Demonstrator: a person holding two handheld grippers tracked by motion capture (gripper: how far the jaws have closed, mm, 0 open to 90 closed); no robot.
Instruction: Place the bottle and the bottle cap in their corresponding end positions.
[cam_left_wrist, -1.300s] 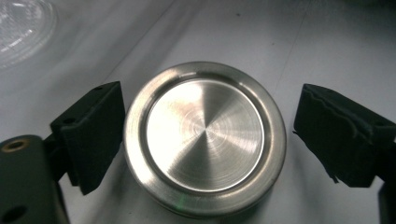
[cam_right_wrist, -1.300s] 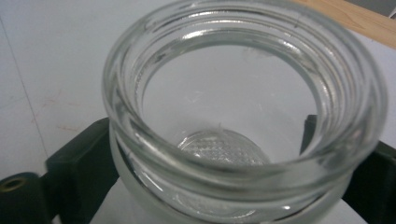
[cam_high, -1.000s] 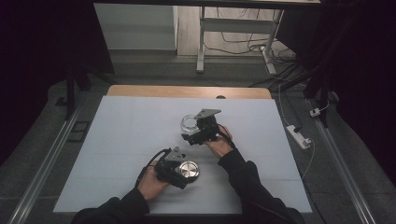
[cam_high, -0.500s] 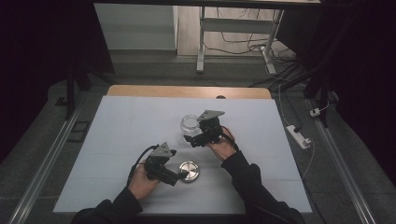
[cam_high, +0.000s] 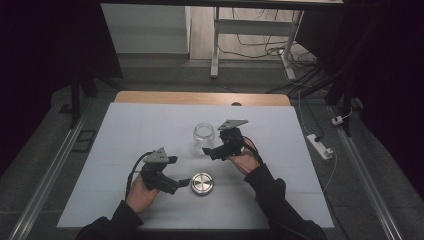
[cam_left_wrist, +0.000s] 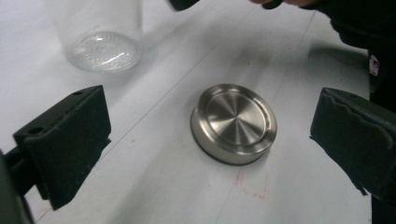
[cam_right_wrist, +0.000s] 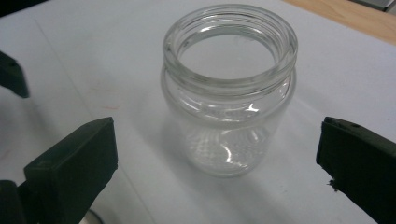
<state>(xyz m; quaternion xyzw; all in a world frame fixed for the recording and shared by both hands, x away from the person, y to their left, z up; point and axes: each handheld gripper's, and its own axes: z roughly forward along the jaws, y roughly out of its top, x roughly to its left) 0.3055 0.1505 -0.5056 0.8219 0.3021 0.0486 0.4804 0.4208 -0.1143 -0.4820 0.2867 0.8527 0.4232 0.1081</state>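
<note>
No words or labels are showing on the shiny metal lid (cam_left_wrist: 233, 122) or the clear glass jar (cam_right_wrist: 229, 88), though faint red marks are sitting on the white sheet (cam_high: 150, 130) just near the lid. The left gripper (cam_high: 181, 182) has just been opening its jaws, which are standing wide apart with nothing pinched, and the lid is lying flat on the sheet just to its right. The right gripper (cam_high: 207, 151) is holding its jaws spread wide too, next to the open jar standing upright farther back, and a wooden table edge (cam_high: 200, 97), a dark floor and cables (cam_high: 260, 42) are lying beyond.
</note>
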